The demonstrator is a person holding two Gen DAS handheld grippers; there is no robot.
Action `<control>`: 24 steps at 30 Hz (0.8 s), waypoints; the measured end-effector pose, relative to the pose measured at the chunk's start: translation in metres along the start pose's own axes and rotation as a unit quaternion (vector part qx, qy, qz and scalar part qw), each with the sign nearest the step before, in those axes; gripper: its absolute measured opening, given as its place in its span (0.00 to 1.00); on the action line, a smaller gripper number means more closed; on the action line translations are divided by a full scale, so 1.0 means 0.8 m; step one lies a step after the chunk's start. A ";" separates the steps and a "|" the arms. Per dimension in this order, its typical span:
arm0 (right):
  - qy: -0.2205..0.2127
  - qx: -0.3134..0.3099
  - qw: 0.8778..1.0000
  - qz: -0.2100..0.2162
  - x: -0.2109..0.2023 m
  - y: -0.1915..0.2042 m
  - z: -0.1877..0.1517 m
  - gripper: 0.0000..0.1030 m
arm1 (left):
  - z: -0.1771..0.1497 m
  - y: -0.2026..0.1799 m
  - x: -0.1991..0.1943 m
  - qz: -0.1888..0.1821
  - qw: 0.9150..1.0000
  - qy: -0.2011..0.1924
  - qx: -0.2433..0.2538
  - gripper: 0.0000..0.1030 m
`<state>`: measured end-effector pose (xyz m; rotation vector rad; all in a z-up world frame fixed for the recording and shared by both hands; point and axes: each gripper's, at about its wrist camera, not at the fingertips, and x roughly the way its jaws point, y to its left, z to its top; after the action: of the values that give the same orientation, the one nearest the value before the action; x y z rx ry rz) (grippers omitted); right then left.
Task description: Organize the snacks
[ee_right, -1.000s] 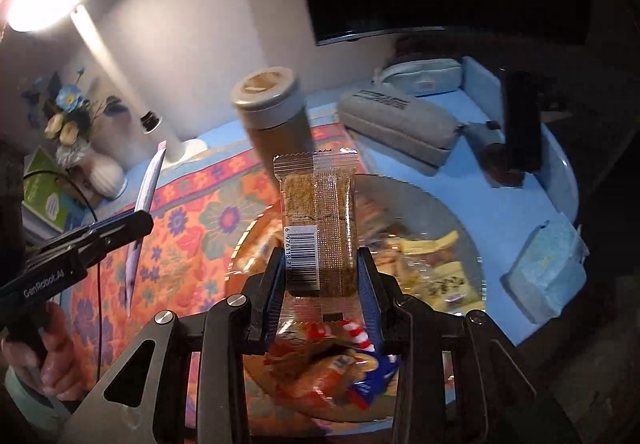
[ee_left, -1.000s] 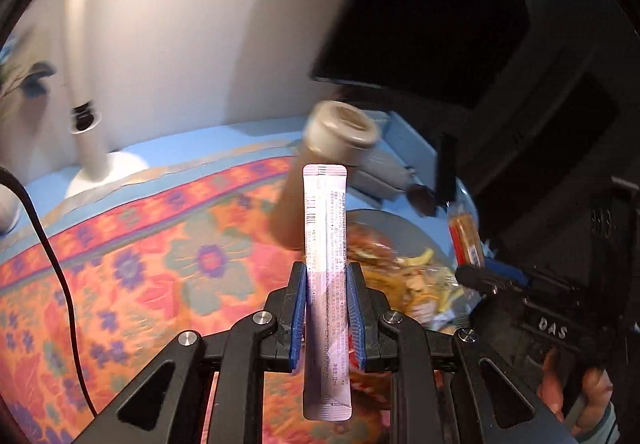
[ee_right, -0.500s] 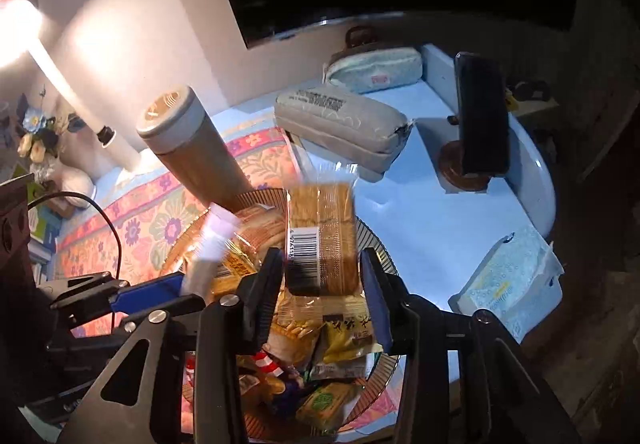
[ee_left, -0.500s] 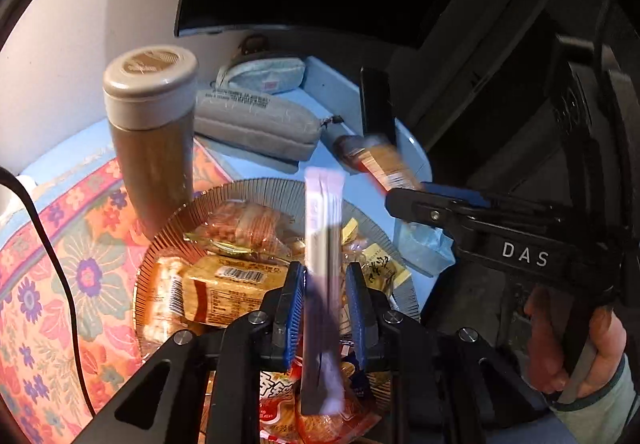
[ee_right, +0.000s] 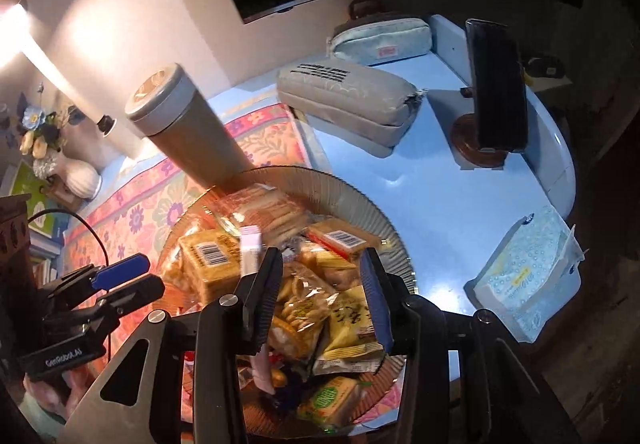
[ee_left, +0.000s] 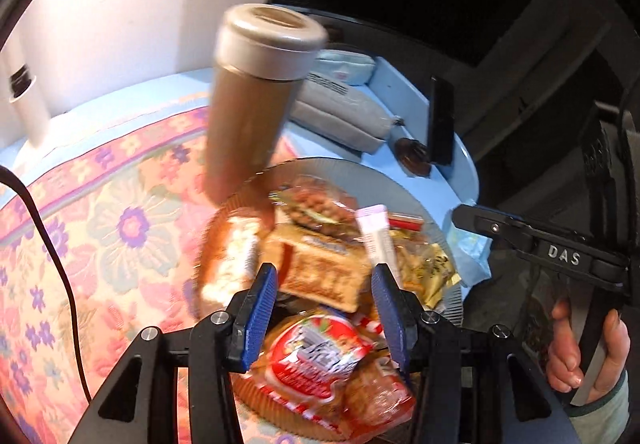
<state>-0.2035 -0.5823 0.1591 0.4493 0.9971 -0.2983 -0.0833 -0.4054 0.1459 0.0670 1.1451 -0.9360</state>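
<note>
A round ribbed glass plate (ee_right: 360, 199) (ee_left: 424, 199) holds a heap of several wrapped snacks. My left gripper (ee_left: 324, 300) is open and empty just above the plate's near side. The pink stick sachet (ee_left: 378, 240) lies on the snacks, also showing in the right wrist view (ee_right: 250, 252). My right gripper (ee_right: 320, 296) is open and empty over the plate. A brown snack bar with a barcode (ee_right: 340, 240) lies on the heap beyond its fingers. The left gripper also shows at the left of the right wrist view (ee_right: 120, 276); the right one at the right of the left wrist view (ee_left: 520, 240).
A tall brown tumbler with a grey lid (ee_left: 256, 99) (ee_right: 180, 131) stands right behind the plate on the flowered mat (ee_left: 100, 236). Two pencil cases (ee_right: 344, 99), a phone on a stand (ee_right: 496, 87) and a tissue pack (ee_right: 528, 272) lie on the blue table. A black cable (ee_left: 52, 252) crosses the mat.
Both grippers opened. The pink stick sachet left my left gripper and the brown snack bar left my right gripper; both now lie on the plate's heap.
</note>
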 end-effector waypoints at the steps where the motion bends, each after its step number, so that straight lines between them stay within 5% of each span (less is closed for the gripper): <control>1: 0.000 -0.005 1.000 0.002 0.000 0.006 0.000 0.38 | -0.001 0.006 -0.005 0.004 1.000 -0.002 -0.005 0.45; 7: 0.001 -0.029 0.999 0.034 -0.003 0.059 -0.001 0.40 | -0.012 0.044 -0.049 0.057 0.998 -0.020 -0.034 0.50; 9: 0.004 -0.037 0.998 0.051 -0.002 0.083 -0.001 0.44 | -0.016 0.059 -0.068 0.090 0.994 -0.032 -0.044 0.63; 12: 0.014 -0.043 0.995 0.085 0.002 0.127 -0.004 0.53 | -0.026 0.085 -0.107 0.142 0.986 -0.055 -0.064 0.73; 19: 0.050 -0.086 0.990 0.096 0.023 0.234 -0.023 0.53 | -0.059 0.149 -0.186 0.251 0.958 -0.079 -0.112 0.82; 24: 0.070 -0.103 0.989 0.085 0.040 0.295 -0.046 0.64 | -0.088 0.194 -0.223 0.270 0.946 -0.079 -0.164 0.87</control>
<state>-0.1105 -0.3603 0.1679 0.3682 1.1070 -0.0100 -0.0495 -0.1655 0.1936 0.0316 1.0435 -0.2538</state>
